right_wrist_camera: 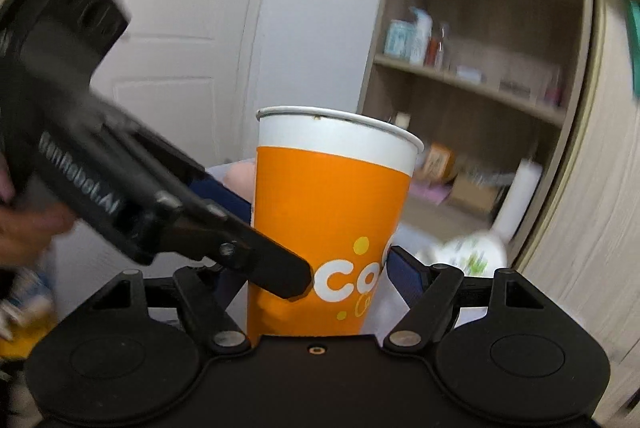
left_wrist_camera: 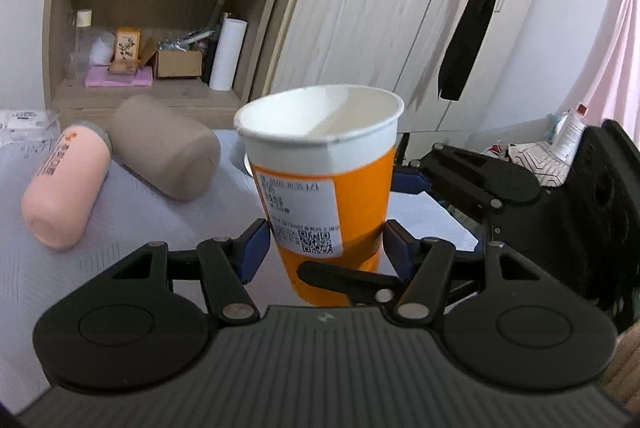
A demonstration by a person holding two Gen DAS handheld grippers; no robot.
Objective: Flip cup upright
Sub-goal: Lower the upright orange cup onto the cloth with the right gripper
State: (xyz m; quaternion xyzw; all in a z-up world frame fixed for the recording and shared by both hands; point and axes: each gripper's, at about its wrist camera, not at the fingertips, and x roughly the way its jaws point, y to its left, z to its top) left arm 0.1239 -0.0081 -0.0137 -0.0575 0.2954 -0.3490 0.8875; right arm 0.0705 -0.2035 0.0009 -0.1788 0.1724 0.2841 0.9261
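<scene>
Cup (left_wrist_camera: 320, 172) stands mouth-up between both tools, above the worktop (left_wrist_camera: 160, 220); left tool (left_wrist_camera: 322, 242) and right tool (right_wrist_camera: 316, 268) both clamp its lower wall; light, crushable paper, so grip gently.

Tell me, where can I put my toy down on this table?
Best spot: the bare cloth between the pink bottle and the left gripper. A smaller strip lies right of the cup, before the right gripper. It is crowded at the back left, where the brown bottle lies beside the pink one.
</scene>
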